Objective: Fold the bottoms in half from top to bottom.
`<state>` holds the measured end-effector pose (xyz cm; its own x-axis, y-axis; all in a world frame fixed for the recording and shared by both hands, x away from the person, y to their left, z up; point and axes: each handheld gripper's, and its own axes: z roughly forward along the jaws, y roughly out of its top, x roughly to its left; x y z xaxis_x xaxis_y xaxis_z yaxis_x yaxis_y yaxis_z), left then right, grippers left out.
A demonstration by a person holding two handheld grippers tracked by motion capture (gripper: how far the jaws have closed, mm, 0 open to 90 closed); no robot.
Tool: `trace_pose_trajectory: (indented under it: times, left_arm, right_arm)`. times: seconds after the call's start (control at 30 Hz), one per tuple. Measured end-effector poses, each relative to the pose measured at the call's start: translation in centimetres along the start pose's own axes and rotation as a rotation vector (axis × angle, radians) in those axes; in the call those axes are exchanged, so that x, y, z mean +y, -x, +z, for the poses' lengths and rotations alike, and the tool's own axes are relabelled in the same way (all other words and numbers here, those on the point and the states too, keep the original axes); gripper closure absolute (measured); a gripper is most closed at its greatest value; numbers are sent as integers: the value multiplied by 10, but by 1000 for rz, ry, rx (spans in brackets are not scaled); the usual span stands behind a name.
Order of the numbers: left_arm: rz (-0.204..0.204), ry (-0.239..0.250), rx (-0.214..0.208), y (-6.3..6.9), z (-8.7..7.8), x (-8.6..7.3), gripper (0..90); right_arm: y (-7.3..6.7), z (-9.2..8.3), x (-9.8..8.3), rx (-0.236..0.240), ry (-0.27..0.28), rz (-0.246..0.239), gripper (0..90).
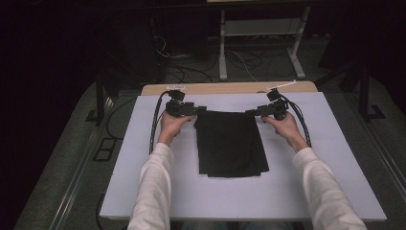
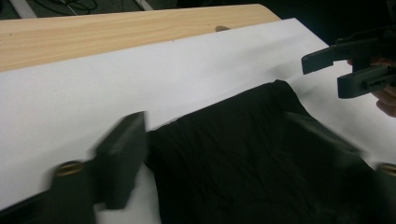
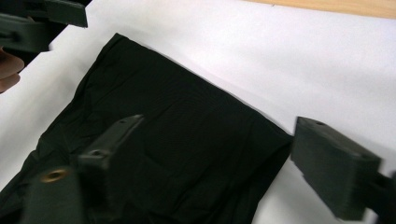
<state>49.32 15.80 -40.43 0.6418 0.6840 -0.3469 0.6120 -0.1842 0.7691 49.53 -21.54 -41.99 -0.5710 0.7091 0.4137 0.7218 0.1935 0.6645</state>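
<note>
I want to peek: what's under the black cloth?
The black cloth lies flat on the white board, which shows all around it. Whatever its folded layers cover is hidden.

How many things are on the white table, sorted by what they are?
Black folded cloth: 1
Grippers: 2, the left gripper and the right gripper, both open at the cloth's far corners
Hands: 2
Total: 5

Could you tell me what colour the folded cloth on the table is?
Plain black cloth, clearest in the high view.
</note>
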Motion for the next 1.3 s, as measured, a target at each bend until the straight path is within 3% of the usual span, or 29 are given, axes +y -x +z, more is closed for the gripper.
trace_pose_trajectory:
  times: [0.03,0.1,0.2,0.3,0.57,1.3]
  left_arm:
    - [8,1,9,1,-1,0,141]
    - [20,7,18,3,-4,-1,87]
    - [33,3,28,5,-8,0,4]
    - [55,-23,26,10,-13,1,0]
    - [85,10,59,19,-32,0,0]
    - [90,25,76,23,-58,-27,0]
  right_arm:
    - [0,-1,0,-2,-1,1,123]
    - [-1,-2,0,-12,4,-1,20]
    - [-3,-7,-2,-43,24,-9,0]
    - [-2,-15,-4,-40,35,-5,0]
    - [1,-32,-18,-52,50,1,0]
    - [-13,-70,-47,-48,93,-48,0]
